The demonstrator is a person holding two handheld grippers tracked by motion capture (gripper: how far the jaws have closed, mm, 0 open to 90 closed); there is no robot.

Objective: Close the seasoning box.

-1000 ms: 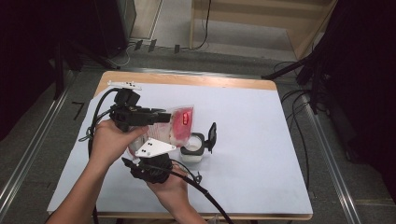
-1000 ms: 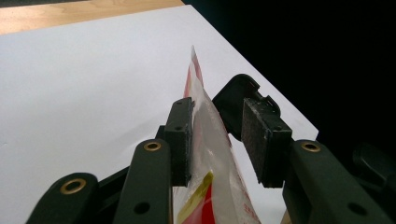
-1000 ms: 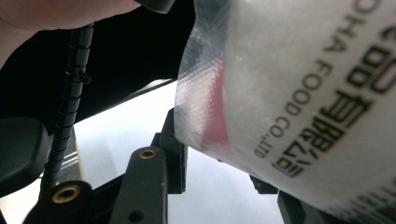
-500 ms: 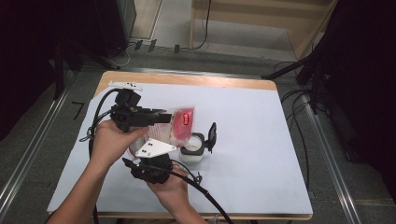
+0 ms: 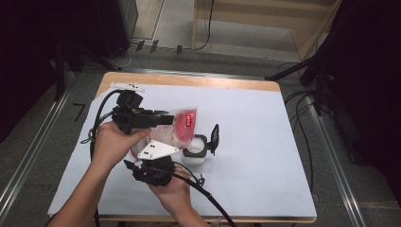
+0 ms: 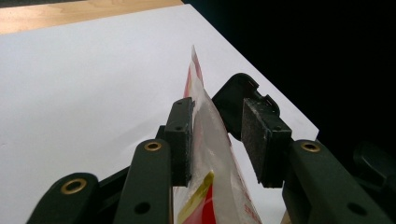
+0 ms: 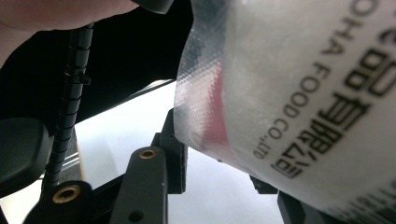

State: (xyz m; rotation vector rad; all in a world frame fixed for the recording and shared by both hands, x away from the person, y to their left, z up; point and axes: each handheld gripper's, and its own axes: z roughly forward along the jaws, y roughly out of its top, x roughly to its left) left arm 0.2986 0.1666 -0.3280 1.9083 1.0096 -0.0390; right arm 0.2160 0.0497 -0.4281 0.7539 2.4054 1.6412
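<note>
Over the table, pouch (image 5: 182,125) points right.

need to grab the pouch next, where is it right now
In the high view the pouch is held up left of the table's middle, between the left gripper and right gripper, just beside the white cup.

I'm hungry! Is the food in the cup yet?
Not yet. Done: the cup has its lid flipped open. In hand: the pouch is up beside the cup, between the left gripper's jaws. Left: probably tipping the food in.
</note>
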